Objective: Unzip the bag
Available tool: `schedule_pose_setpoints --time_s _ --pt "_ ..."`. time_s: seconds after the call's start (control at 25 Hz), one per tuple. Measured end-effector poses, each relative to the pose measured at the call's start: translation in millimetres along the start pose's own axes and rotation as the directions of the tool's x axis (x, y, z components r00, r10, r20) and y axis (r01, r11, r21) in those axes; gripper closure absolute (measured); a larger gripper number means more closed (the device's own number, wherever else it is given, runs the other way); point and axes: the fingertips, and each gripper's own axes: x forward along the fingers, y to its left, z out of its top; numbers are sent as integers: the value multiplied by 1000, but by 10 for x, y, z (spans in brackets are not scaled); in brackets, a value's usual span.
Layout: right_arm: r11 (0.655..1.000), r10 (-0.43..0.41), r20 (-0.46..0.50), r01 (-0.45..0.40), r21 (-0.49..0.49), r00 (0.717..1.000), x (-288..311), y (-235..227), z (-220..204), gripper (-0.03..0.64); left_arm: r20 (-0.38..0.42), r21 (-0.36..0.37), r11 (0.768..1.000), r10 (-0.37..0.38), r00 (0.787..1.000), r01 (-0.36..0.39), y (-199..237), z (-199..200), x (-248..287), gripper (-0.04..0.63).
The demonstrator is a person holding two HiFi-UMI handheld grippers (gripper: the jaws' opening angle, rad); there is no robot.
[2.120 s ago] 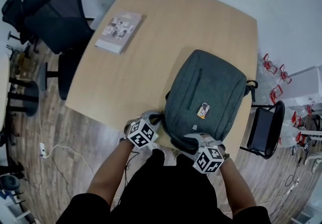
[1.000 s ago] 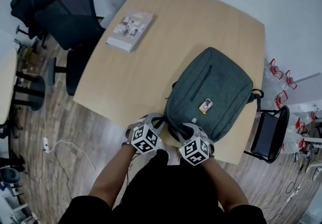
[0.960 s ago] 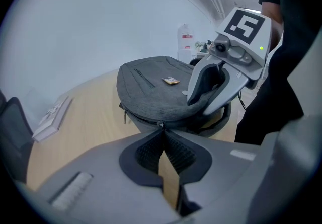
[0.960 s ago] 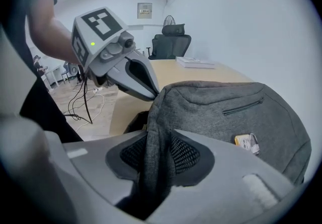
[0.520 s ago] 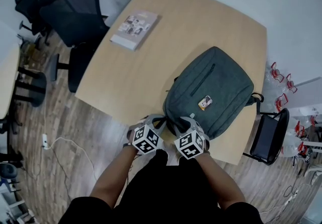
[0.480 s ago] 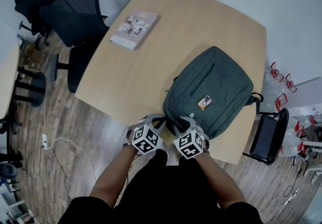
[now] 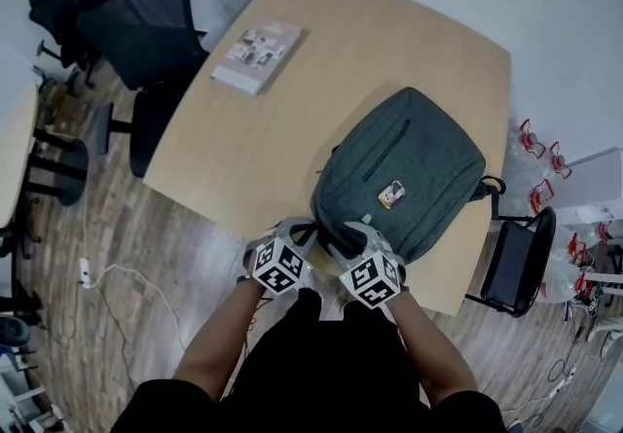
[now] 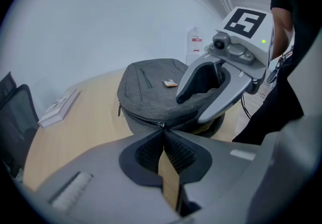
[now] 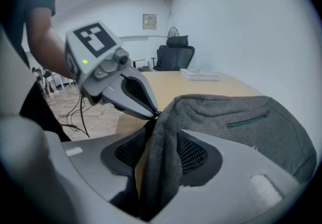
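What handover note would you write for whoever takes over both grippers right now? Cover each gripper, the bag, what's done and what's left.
Left gripper: jaws shut on the zipper pull at the backpack's near edge.
Right gripper: jaws opening, with a fold of backpack fabric between them, right beside the left gripper.
Backpack: lying on the table, by its near edge.
Done: pull gripped; the zip to its left looks closed.
Left: draw the pull along the track.

The bench (image 7: 321, 61) in front of me is a pale wooden top with rounded corners. The grey bag (image 7: 399, 173) lies flat on its near right part, its near end at the edge. A book (image 7: 256, 56) lies towards the far left, well apart from it.
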Motion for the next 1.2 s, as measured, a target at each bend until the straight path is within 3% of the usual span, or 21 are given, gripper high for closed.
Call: schedule_pose_setpoints --time_s 0.12,0.28,0.44,0.52,0.6,0.84,1.2 --pt "989 99 39 -95 -111 994 -284 118 -14 348 -1 2 1000 3 1000 -3 -7 -5 -8 569" --pt "954 169 1 -163 -250 986 -614 140 -303 319 0 -4 1000 6 1000 -6 -2 -18 -5 569" --pt "909 168 -107 -196 -369 980 -740 142 -779 318 6 -13 1000 0 1000 0 5 -26 -4 569" --pt "888 130 -129 -174 -426 983 -725 138 -913 321 6 -12 1000 -8 1000 8 12 -27 -3 569" --pt "883 77 -121 -124 -453 990 -681 97 -957 399 6 -11 1000 -12 1000 12 11 -23 3 569" --pt "931 63 -102 -95 -354 993 -635 49 -939 472 -1 -15 1000 4 1000 -4 8 -29 -16 569" --pt "970 8 -83 -28 -242 996 -453 64 -749 502 -15 -4 998 56 998 -56 146 -71 -91 569"
